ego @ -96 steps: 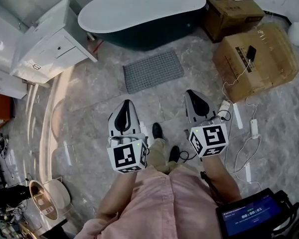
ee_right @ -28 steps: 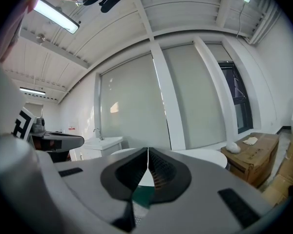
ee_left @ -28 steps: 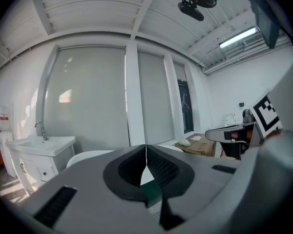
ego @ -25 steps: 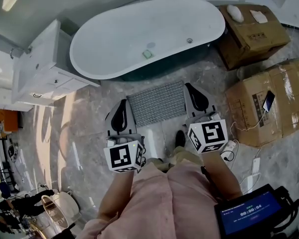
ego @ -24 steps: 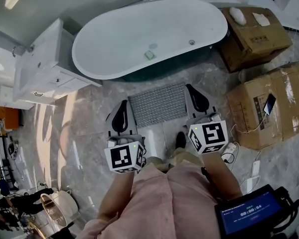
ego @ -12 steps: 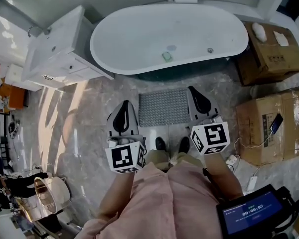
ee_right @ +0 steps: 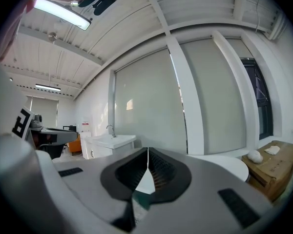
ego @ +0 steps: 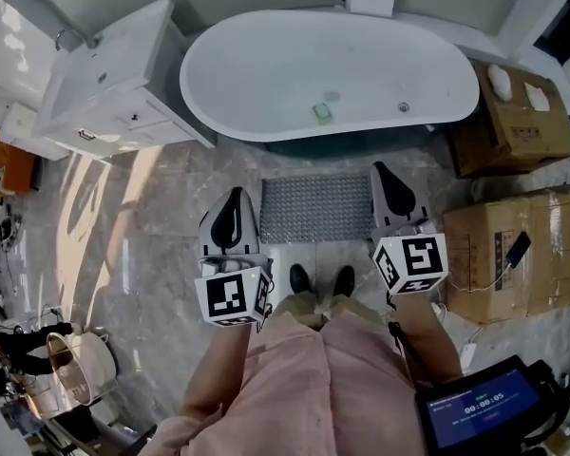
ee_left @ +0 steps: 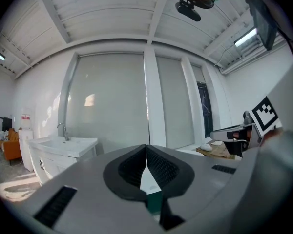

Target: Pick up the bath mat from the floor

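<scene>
Upper left of the head view holds a white vanity (ego: pixel 114 84). Lower down, left of centre, the left gripper (ego: pixel 237 196) hangs over the floor (ego: pixel 152 255), its jaws pressed together on nothing. At centre the grey mat (ego: pixel 315 209) lies flat on the floor just below the tub (ego: pixel 328 69), between both grippers, with shoes (ego: pixel 300 278) just below it. Right of the mat, the right gripper (ego: pixel 382 171) is likewise closed and empty. Boxes (ego: pixel 513 255) sit at the right edge.
</scene>
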A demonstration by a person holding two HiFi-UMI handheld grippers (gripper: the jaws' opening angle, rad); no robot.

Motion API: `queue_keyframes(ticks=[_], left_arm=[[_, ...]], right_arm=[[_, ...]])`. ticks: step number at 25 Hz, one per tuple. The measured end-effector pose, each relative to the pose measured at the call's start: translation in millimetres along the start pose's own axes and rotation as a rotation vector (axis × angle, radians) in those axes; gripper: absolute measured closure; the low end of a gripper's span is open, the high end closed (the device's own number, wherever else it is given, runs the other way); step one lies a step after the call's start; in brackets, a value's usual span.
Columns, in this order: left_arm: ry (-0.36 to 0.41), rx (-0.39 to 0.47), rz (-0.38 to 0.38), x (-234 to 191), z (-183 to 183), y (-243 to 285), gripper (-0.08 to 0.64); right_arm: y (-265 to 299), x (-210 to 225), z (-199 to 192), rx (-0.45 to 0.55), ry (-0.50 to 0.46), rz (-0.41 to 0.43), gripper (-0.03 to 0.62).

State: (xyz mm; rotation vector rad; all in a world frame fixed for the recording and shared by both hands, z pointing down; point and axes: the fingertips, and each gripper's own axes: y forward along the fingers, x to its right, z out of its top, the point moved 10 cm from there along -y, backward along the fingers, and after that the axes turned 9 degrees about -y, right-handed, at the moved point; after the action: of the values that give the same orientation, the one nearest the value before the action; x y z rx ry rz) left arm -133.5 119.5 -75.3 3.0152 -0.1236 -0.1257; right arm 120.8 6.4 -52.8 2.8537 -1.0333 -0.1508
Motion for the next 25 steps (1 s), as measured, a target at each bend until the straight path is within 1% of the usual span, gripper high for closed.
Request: queue_keyframes(ticks=[3, 6, 11, 16, 21, 25], left_arm=[[-0.028, -0.021, -0.013, -12, -6, 1, 0.534], [-0.051, -0.059, -0.018, -19, -21, 1, 0.534], [-0.092, -0.147, -0.013, -35, -76, 12, 0.534], [-0.120, -0.230, 0.004, -44, -100, 6, 0.534], [-0.131, -0.332, 0.042, -50, -135, -4, 0.534], [-0.133, -0.398, 0.052, -51, -170, -8, 0.534]], right_arm=[[1, -4, -4, -0.027, 0.002, -0.006, 0.574], [0, -9, -16, -0.066, 0.008, -0.008, 0.574], [10, -15, -64, -0.150, 0.029, -0.012, 0.574], [-5, -15, -89, -0.248, 0.051, -0.018, 0.574], [-18, -17, -129, -0.350, 0.085, -0.018, 0.574], [-21, -17, -166, -0.400, 0.116, -0.019, 0.574]])
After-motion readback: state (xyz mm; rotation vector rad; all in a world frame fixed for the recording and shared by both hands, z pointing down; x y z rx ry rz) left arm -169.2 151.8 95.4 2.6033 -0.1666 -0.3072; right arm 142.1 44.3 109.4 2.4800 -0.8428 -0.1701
